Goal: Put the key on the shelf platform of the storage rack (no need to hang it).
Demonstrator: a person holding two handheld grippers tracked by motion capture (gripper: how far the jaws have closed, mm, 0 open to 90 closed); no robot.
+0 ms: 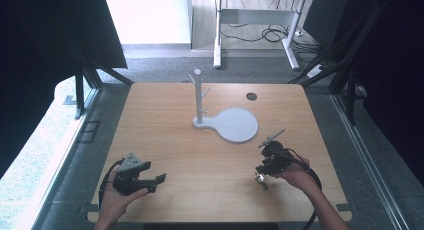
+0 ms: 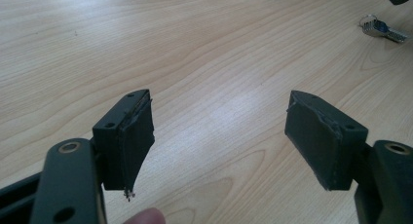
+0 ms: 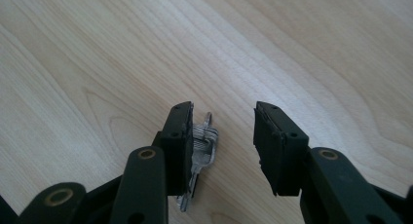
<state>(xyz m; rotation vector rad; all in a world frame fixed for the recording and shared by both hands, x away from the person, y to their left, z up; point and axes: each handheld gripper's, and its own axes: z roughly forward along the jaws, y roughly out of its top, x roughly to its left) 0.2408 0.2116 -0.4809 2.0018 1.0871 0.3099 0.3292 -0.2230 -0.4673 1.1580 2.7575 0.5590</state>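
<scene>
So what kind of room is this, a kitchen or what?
Probably a lab or workshop, not a kitchen. A bare wooden table stands on grey carpet, with black curtains at the sides. Behind it sits a desk frame with loose cables on the floor.

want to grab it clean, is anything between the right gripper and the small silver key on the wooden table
Nothing visible: the right gripper stands open over the small silver key, which lies flat on the bare light wooden table by one pad.

Silver keys (image 3: 199, 151), black tool (image 3: 221, 136) (pale wood-grain table (image 3: 97, 63)).
</scene>
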